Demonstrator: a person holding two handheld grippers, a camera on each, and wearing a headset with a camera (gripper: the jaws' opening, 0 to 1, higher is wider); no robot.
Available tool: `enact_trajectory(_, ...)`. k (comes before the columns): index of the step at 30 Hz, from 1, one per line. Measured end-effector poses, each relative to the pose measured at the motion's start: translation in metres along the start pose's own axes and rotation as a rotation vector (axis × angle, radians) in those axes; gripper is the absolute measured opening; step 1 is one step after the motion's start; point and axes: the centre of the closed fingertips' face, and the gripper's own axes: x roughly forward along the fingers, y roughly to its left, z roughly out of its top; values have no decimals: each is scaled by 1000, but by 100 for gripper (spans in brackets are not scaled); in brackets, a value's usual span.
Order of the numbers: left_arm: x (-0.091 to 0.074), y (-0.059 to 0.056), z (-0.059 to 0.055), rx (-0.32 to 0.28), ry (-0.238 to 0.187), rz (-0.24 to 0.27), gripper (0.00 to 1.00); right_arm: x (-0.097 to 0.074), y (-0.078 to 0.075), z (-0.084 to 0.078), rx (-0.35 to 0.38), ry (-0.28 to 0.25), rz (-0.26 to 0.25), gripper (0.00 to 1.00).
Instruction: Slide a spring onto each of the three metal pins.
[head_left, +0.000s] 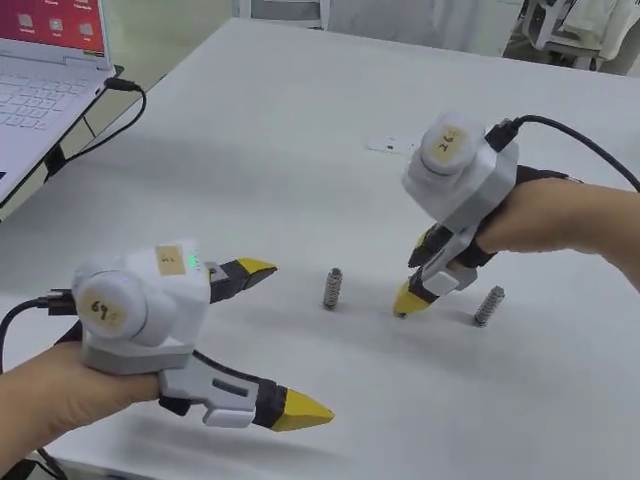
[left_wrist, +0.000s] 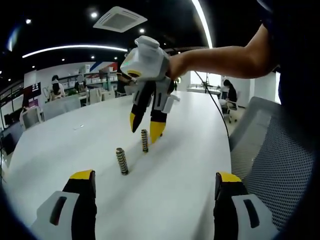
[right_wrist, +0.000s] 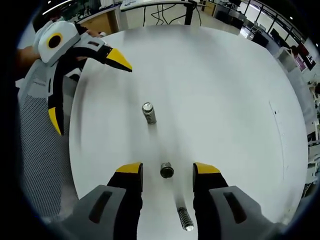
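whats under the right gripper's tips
A spring stands upright on the table, seen end-on between the open jaws of the right gripper, touching neither. Its coils hide whether a pin is inside, and the table under it is covered.

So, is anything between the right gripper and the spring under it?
Nothing visible does. The spring stands on bare table between the right gripper's open jaws; a second spring ahead and a third spring behind are apart from it.

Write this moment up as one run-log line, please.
left gripper: open, empty | right gripper: open, jaws astride first spring | second spring: upright, apart | third spring: leaning
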Motion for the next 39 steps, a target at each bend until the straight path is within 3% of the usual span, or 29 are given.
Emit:
enact_trajectory(11,-2,-1,-1,-11,2,4,97,-8,10,-11,41,-45,-18,42)
enact_trajectory(30,-5,-2,2,-39,-10,9,98,-26,32,-18,119,-177,-42,48)
enact_trajectory(34,-7,-1,2,-43,-16,12,98,-30,37,-16,144,-233,-53,48)
enact_trajectory(39,-8,-2,2,-52,-22,13,98,-35,44,-20,168,-264,-56,49)
